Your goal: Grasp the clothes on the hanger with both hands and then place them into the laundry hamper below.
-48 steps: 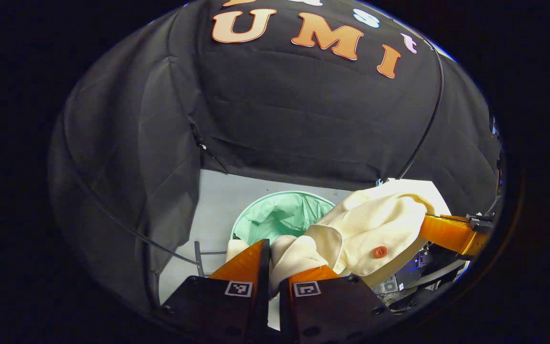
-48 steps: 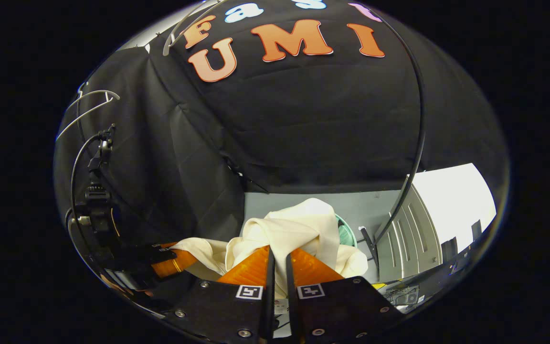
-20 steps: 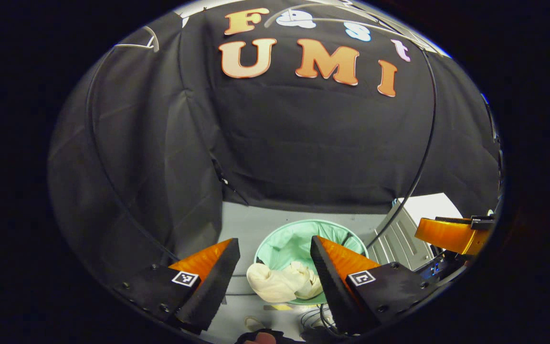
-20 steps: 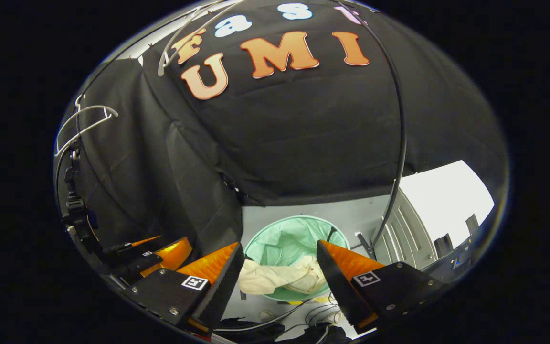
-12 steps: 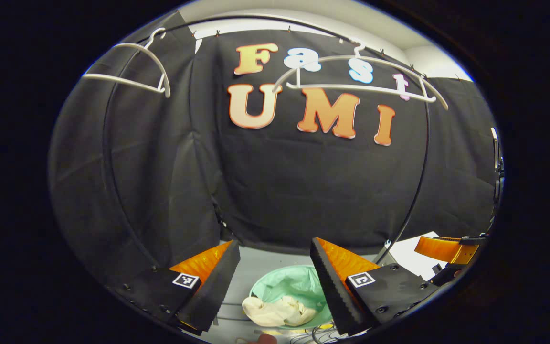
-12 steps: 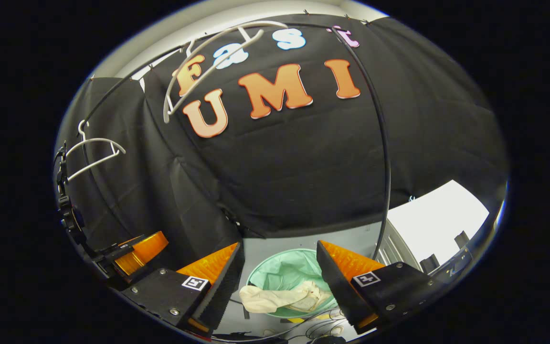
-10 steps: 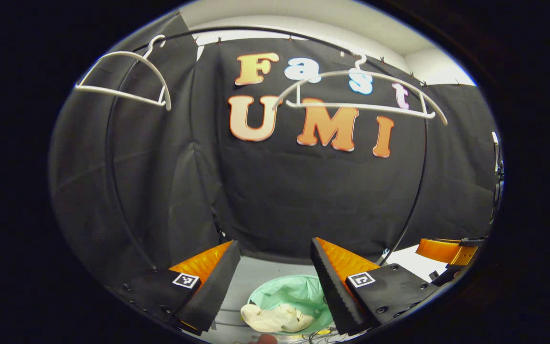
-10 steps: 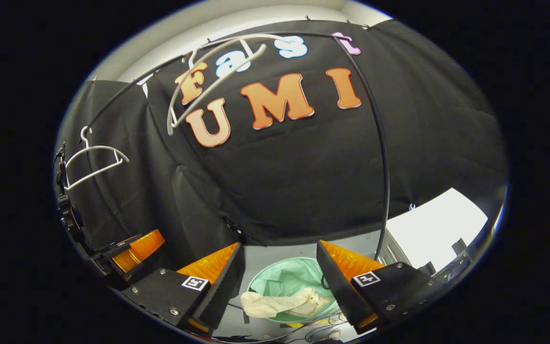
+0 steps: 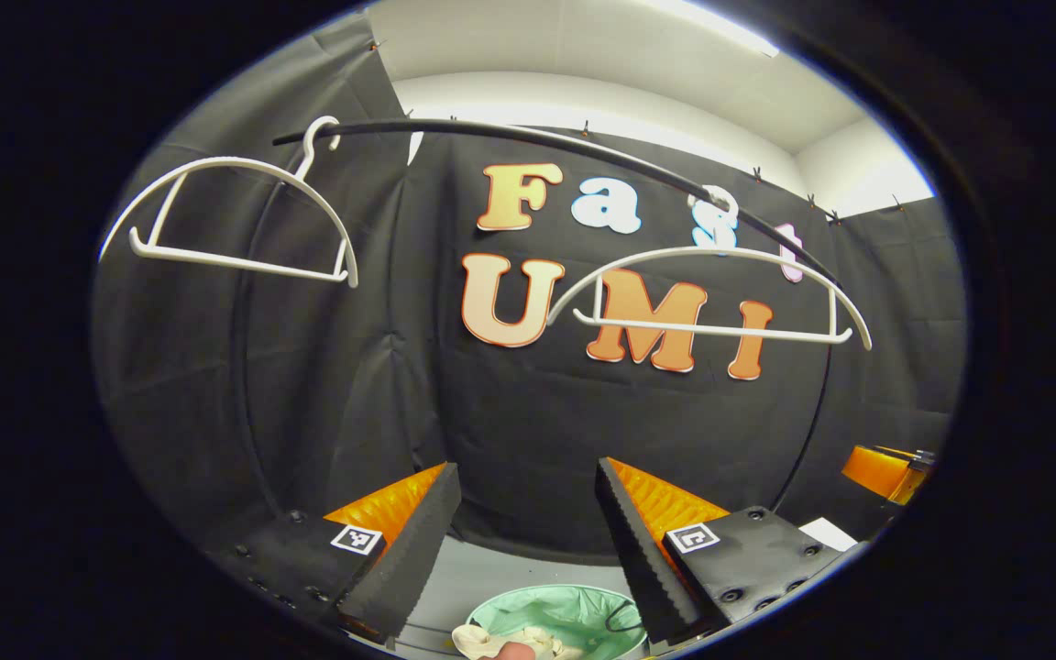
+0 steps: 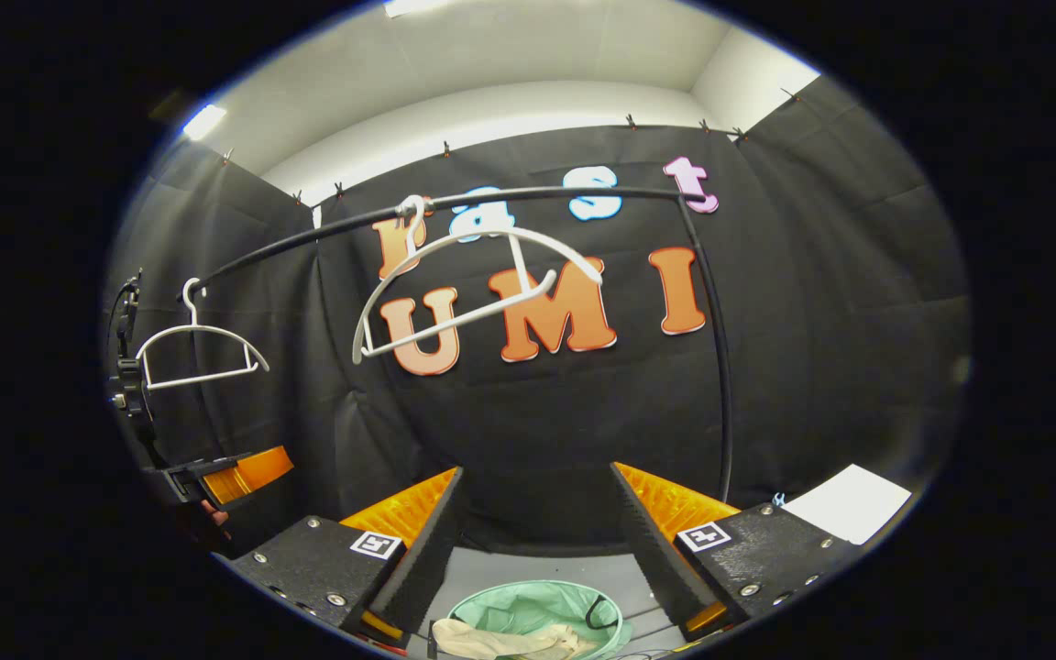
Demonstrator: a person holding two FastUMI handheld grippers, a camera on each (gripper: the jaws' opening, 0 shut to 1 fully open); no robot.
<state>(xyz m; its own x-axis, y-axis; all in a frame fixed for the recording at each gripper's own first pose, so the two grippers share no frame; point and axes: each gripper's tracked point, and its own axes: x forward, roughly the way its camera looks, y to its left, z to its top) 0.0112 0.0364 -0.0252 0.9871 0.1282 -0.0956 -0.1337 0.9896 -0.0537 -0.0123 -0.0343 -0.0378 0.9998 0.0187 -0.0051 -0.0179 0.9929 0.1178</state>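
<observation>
While both grippers hang with their fingers spread wide and nothing between them, the cream garment (image 10: 500, 639) lies crumpled in the mint-green laundry hamper (image 10: 537, 612), draped over its rim at about seven o'clock. In the left gripper view the left gripper (image 9: 528, 532) sits at six o'clock, the hamper (image 9: 565, 614) just below it. In the right gripper view the right gripper (image 10: 535, 536) frames the same hamper. Two bare white hangers (image 9: 235, 215) (image 9: 711, 298) hang from the black rail (image 9: 537, 142) up at twelve o'clock.
</observation>
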